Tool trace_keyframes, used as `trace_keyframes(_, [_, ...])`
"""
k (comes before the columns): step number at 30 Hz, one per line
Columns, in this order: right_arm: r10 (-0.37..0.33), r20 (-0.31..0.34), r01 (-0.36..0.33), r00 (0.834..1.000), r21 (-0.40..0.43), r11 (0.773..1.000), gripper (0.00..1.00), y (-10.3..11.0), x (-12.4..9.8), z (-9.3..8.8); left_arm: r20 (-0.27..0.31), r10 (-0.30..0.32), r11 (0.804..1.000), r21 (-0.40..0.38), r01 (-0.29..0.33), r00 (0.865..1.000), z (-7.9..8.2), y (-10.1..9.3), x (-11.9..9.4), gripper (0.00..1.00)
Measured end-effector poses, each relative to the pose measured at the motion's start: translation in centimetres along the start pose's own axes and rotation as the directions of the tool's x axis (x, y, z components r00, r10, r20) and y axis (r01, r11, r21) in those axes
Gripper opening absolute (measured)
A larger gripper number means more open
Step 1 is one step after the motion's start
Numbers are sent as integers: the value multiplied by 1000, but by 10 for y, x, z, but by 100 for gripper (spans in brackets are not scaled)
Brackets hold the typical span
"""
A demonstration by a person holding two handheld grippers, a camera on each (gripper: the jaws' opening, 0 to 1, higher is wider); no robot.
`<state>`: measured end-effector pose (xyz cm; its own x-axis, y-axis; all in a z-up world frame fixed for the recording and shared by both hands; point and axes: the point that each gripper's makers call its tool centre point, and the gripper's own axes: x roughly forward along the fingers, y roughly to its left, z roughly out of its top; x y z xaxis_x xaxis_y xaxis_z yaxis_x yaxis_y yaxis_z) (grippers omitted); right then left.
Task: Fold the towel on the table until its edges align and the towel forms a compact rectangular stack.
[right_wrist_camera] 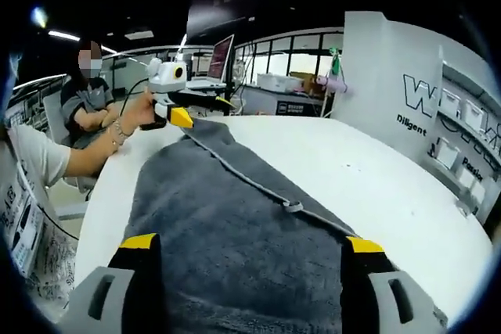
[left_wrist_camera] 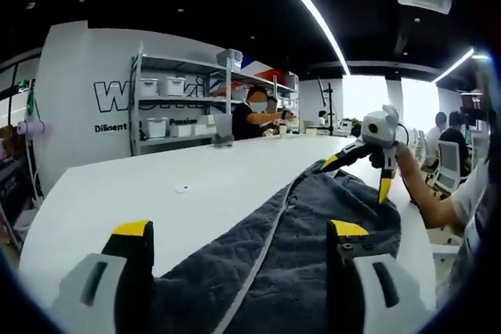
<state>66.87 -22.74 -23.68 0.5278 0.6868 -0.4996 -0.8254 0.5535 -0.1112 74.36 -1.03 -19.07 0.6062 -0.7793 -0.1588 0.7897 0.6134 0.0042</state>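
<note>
A dark grey towel (left_wrist_camera: pixel 313 248) lies flat and lengthwise on the white table (left_wrist_camera: pixel 156 193), with a pale hem stripe running along it. My left gripper (left_wrist_camera: pixel 240 228) is open, its yellow-tipped jaws straddling one end of the towel. At the opposite end my right gripper (left_wrist_camera: pixel 357 177), held by a hand, hovers open just above the towel's edge. In the right gripper view the towel (right_wrist_camera: pixel 227 224) stretches away between the open right gripper (right_wrist_camera: pixel 251 242), and a small loop tag (right_wrist_camera: pixel 292 206) sits on its hem. The left gripper (right_wrist_camera: pixel 203 111) shows open at the far end.
The table's bare white top (right_wrist_camera: pixel 376 170) spreads beside the towel, and its rounded edge is close. Metal shelves (left_wrist_camera: pixel 176 107) with white bins stand by a wall. People sit at the table's far end (left_wrist_camera: pixel 254 115) and beside it (right_wrist_camera: pixel 86 107). A laptop (right_wrist_camera: pixel 215 64) stands beyond.
</note>
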Motion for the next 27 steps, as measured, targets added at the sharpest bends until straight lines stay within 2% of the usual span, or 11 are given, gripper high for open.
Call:
trace_keyframes(5, [6,3,-6,1000,-7,1000,99,3,-1,1,9,18,1000,3,-18,1000,9,-2,-27,98])
trace_keyframes(15, [22,8,-21,1000,-26,999,99,11,-1,2,-38,93,991,103,-89,995,18,0,-93,96])
trace_keyframes(18, [28,15,-28,999,-29,999,99,14,-1,4,-80,105,984,153,-92,991,8,-4,-105,95])
trace_keyframes(20, [32,12,-32,999,-31,999,99,15,0,3,-130,129,976,190,-103,983,-3,0,-112,95])
trace_keyframes(22, [34,3,-34,999,-35,999,99,15,1,2,-184,164,961,250,-115,969,-17,6,-118,95])
trace_keyframes(25, [35,10,-34,999,-26,999,99,14,1,3,-232,211,943,305,-135,950,-34,16,-122,94])
trace_keyframes(27, [36,12,-36,999,-27,999,99,14,1,4,-256,232,940,305,-150,938,-44,25,-123,91])
